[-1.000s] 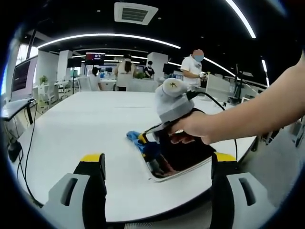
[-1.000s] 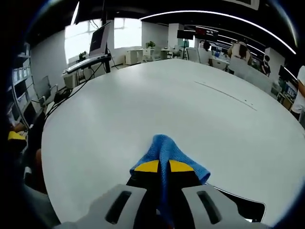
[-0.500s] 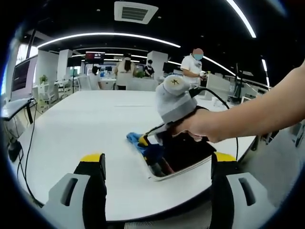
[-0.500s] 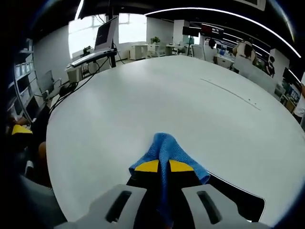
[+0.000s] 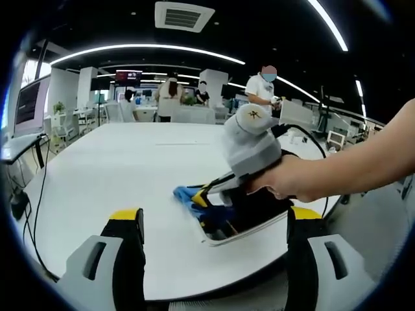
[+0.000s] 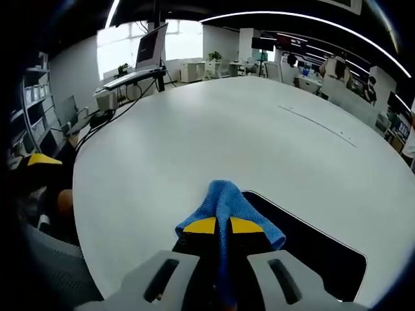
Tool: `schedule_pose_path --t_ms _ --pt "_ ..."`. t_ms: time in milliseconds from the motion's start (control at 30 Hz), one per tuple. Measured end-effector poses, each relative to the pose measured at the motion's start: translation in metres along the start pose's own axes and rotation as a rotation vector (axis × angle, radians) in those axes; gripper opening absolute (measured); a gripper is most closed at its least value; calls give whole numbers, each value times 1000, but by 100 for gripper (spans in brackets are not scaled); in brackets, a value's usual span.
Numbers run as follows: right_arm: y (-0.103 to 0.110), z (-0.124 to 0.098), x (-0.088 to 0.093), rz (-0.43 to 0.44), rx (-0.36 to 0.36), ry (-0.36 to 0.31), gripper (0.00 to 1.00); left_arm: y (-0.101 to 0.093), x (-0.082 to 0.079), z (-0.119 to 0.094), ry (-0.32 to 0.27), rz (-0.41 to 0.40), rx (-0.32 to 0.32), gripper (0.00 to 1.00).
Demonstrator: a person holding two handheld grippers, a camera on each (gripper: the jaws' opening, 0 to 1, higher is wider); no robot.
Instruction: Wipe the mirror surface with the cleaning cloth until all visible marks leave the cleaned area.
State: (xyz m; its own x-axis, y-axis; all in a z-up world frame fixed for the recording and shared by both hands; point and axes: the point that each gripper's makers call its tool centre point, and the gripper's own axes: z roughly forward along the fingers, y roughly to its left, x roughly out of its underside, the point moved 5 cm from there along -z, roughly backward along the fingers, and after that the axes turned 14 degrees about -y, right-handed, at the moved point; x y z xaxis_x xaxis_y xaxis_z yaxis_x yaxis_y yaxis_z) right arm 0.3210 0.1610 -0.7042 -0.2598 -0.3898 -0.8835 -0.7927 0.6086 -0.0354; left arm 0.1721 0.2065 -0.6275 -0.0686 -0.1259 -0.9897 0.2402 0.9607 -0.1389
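I take the mirror as my landmark; it lies flat on the white table, close to the near edge. To its left, my left gripper hangs back off the table with its jaws spread wide and nothing between them. On the mirror's left end my right gripper has its jaws closed on the blue cleaning cloth, which bunches up past the yellow tips and, as best I can judge, is pressed to the glass near that corner.

My worries, from the mirror's left side to its right:
- The cloth sits at the rim, partly over the table, so a stroke may sweep off the glass and clean nothing.
- The mirror is loose and nothing braces it; a firm push could slide it toward the table edge just beside it.
- The wad is small, so the hard jaw tips could touch and scuff the surface.
- The glass reads nearly black in both views, so I cannot tell where marks remain, and I might stop too soon.

The table beyond the mirror is broad, pale and matte. Farther off is an open office with desks, monitors, ceiling light strips, an air vent, and several people standing well behind the mirror.
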Motion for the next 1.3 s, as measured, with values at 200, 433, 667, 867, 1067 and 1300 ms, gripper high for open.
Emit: schedule_pose_path --t_ms 200,433,667,867,1067,1300 --pt "10 -9 5 2 -19 4 0 0 0 1 -5 1 1 90" --pt "13 -13 8 -16 -31 5 0 -1 0 0 -2 1 6 90" --pt "17 -14 6 -172 -72 28 0 -2 1 -1 7 0 9 90" --pt "15 -16 5 -268 -83 40 0 -2 1 -1 10 -1 10 89" --pt "9 -18 7 -254 -81 43 0 -2 1 -1 10 -2 11 89" --pt "-1 -33 14 -260 -60 45 0 -2 1 0 10 -2 11 89"
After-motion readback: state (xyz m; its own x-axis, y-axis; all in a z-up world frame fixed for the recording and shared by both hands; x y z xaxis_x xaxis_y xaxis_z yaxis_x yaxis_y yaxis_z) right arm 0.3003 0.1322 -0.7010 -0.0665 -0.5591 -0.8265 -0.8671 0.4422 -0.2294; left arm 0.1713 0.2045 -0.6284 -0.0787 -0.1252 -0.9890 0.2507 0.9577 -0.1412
